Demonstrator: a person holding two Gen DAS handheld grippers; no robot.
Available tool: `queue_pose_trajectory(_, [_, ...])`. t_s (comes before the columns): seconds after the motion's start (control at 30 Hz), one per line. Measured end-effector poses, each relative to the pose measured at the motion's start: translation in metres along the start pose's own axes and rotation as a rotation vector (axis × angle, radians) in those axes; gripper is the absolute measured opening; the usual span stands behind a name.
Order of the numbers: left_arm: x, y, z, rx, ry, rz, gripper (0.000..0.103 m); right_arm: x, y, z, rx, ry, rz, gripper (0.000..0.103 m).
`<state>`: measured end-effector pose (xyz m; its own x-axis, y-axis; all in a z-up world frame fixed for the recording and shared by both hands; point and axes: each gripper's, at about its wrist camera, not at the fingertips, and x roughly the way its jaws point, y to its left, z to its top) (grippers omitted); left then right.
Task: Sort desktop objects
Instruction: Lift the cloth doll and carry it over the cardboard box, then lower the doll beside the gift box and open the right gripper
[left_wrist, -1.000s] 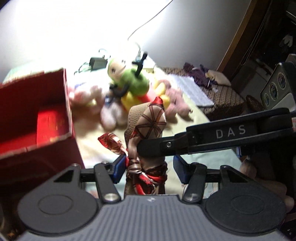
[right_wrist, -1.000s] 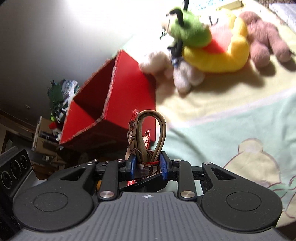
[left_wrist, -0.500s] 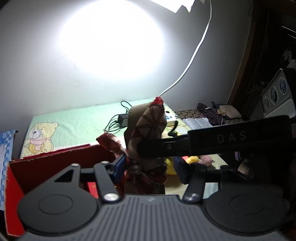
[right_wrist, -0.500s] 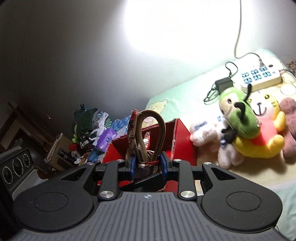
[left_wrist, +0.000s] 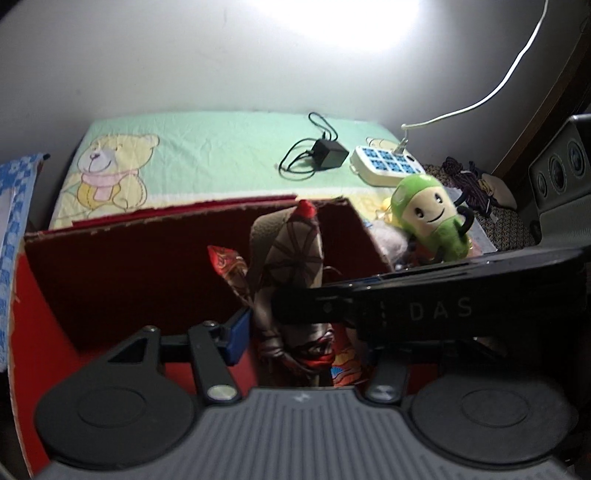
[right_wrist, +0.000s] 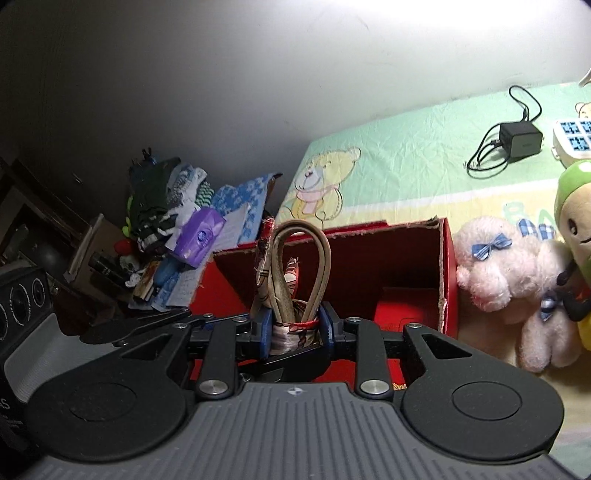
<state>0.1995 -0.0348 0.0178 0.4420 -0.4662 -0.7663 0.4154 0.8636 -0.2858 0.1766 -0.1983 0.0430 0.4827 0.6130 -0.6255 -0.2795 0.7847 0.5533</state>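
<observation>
A brown and red patterned cloth pouch (left_wrist: 291, 251) with beige loop handles (right_wrist: 321, 273) hangs over the open red cardboard box (left_wrist: 129, 266). My left gripper (left_wrist: 303, 332) stands around the pouch's lower part. Its left blue pad touches the cloth. Its right pad is hidden behind the right gripper's black finger (left_wrist: 424, 306), which crosses in from the right. In the right wrist view my right gripper (right_wrist: 293, 332) is shut on the pouch at the base of the handles. The box (right_wrist: 447, 280) lies just beyond it, and a left gripper finger (right_wrist: 147, 325) reaches in from the left.
A green plush (left_wrist: 428, 214) and a pink plush (right_wrist: 506, 273) lie right of the box on the bear-print cloth (left_wrist: 207, 147). Behind them are a black adapter (left_wrist: 328, 153) and a white power strip (left_wrist: 388, 166). Clutter (right_wrist: 166, 206) is piled left of the table. A speaker (left_wrist: 557, 170) stands at the right.
Both grippers have carried the pouch leftwards, from the cloth beside the plush toys to above the open red box. The jaws have kept the same width.
</observation>
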Motion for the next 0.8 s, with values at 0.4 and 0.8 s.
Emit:
queue_pose_trajectory(0.4, [0.06, 0.027, -0.002, -0.043, 0.266, 0.09, 0.057, 0.092, -0.01, -0.003, 0.017, 0.308, -0.149, 0.029])
queue_pose_trajectory(0.8, [0.07, 0.032, -0.004, -0.033, 0.339, 0.116, 0.059, 0.107, -0.01, -0.002, -0.024, 0.334, -0.219, 0.032])
